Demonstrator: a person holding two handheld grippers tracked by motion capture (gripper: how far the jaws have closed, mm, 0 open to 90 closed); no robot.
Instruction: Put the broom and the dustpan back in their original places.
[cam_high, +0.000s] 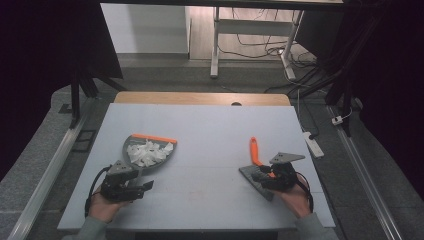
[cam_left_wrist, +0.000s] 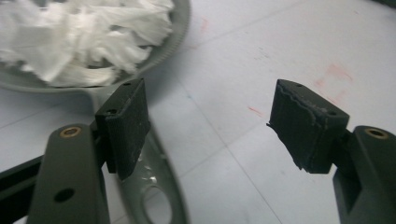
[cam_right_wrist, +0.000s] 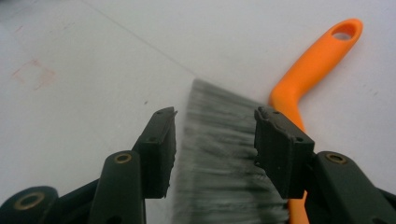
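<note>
The dustpan (cam_high: 148, 151), grey with an orange lip, lies left of centre in the high view with a heap of torn white paper scraps (cam_high: 148, 152) in its bowl; its handle runs toward the lower left of the frame, where the left gripper (cam_high: 146, 186) sits just beside it. In the left gripper view the jaws stand apart and the handle (cam_left_wrist: 156, 198) lies low between them, close against the left pad (cam_left_wrist: 125, 128) and well clear of the other, so nothing is clamped. Right of centre in the high view lies the brush (cam_high: 258, 170), orange handle pointing to the upper part of the frame, grey bristles toward the person; the right gripper (cam_high: 265, 175) is at the bristle end. In its own view its jaws are parted on either side of the bristles (cam_right_wrist: 224, 154) without pinching them.

The step in hand appears to be taking hold of both tools; to do it well, centre the left gripper on the dustpan handle before closing, keep the pan level so the scraps stay in, and shift the right gripper off the soft bristles onto the rigid orange handle (cam_right_wrist: 308, 79), since bristles would likely flex and slip; lift only once both grips feel firm on the counter (cam_high: 210, 130).
</note>
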